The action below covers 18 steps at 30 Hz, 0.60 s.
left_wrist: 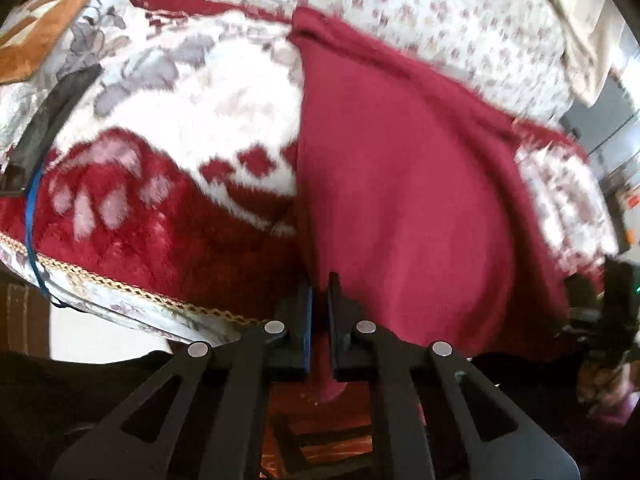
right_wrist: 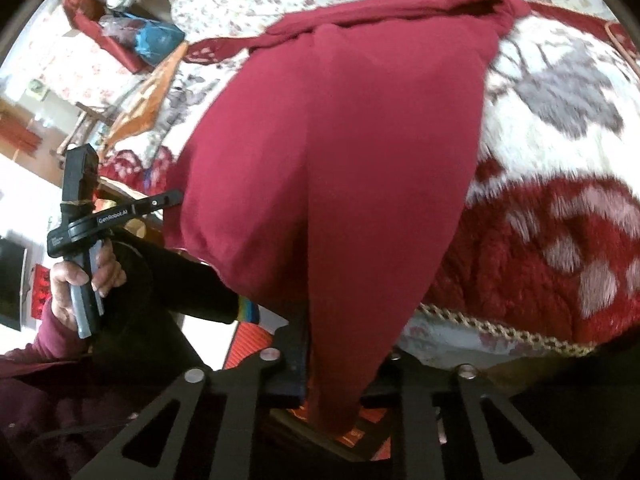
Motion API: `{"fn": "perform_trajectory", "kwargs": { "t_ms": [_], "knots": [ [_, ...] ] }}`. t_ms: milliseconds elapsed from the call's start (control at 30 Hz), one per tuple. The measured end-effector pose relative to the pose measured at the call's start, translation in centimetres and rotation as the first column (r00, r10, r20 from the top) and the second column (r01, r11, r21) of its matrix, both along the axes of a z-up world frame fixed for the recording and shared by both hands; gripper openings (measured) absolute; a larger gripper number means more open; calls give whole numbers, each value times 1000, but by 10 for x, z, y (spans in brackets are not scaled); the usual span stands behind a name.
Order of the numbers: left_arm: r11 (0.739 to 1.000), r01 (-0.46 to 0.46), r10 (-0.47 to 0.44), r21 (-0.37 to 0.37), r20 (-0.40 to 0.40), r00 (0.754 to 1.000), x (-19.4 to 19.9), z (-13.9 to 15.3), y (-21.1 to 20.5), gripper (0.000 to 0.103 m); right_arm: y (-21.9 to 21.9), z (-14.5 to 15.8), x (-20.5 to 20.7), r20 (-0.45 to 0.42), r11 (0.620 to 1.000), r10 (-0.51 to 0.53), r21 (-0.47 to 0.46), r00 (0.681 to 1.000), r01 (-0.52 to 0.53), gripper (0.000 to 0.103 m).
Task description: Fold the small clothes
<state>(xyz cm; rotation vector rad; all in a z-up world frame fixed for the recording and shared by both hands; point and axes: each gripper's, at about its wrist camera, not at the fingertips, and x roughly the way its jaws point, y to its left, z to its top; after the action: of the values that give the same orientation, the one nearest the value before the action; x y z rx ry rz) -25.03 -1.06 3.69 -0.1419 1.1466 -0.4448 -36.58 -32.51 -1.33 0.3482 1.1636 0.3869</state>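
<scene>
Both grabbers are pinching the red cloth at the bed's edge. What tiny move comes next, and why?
Probably lift both near corners and carry them toward the far end, folding it in half. The left gripper and right gripper are each shut on a near corner of the red cloth, which lies stretched over the blanket, far end bunched.

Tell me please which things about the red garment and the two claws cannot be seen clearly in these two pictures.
- Red garment, left wrist view: motion blur hides its type and seams.
- Its lower hem, right wrist view: cut off behind the right claw.
- Left claw: red cloth sits between the pads, but which edge of the garment is unclear.
- Blanket under the garment: covered by it.
- Shelf clutter, right wrist view: too small and distorted.
</scene>
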Motion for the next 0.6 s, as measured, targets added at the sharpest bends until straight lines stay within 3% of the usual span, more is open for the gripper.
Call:
{"fn": "perform_trajectory", "kwargs": {
  "t_ms": [67,167,300,433,600],
  "knots": [
    [998,-17,18,-64,18,1000,-2,18,12,5,1,8,-3,20,999,28,36,999,-29,12],
    [998,-29,32,-56,51,998,-2,31,19,5,3,21,-8,54,996,63,53,997,-66,11],
    [996,-35,38,-87,33,999,-2,34,21,5,-5,24,-9,60,993,57,100,997,-63,11],
    [993,-20,29,-120,74,997,6,56,14,5,-17,33,-6,82,979,27,200,996,-43,11],
    [990,-9,32,-138,165,986,45,90,-2,5,-52,74,23,204,953,-78,303,976,12,11]
  ]
}}
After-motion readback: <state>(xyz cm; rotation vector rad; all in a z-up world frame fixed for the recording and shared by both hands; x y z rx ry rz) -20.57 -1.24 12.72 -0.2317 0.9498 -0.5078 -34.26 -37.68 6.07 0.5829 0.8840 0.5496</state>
